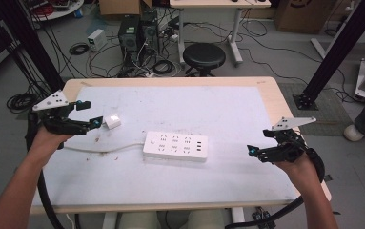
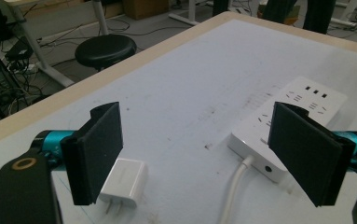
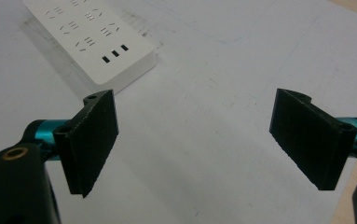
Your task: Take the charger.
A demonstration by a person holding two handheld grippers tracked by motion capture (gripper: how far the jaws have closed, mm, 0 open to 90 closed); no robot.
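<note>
So far nothing is plugged in: the white charger plug (image 1: 112, 122) lies loose on the table (image 1: 247, 102) just beside the spread-jawed left gripper (image 1: 88, 113), apart from the power strip (image 1: 176, 146), while the right gripper (image 1: 258, 144) hovers wide and empty.

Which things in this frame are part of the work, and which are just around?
Part of the work:
- white plug adapter, beside the open left gripper
- white power strip
- right gripper, open, holding nothing

Just around:
- black stool
- computer towers
- floor cables
</note>
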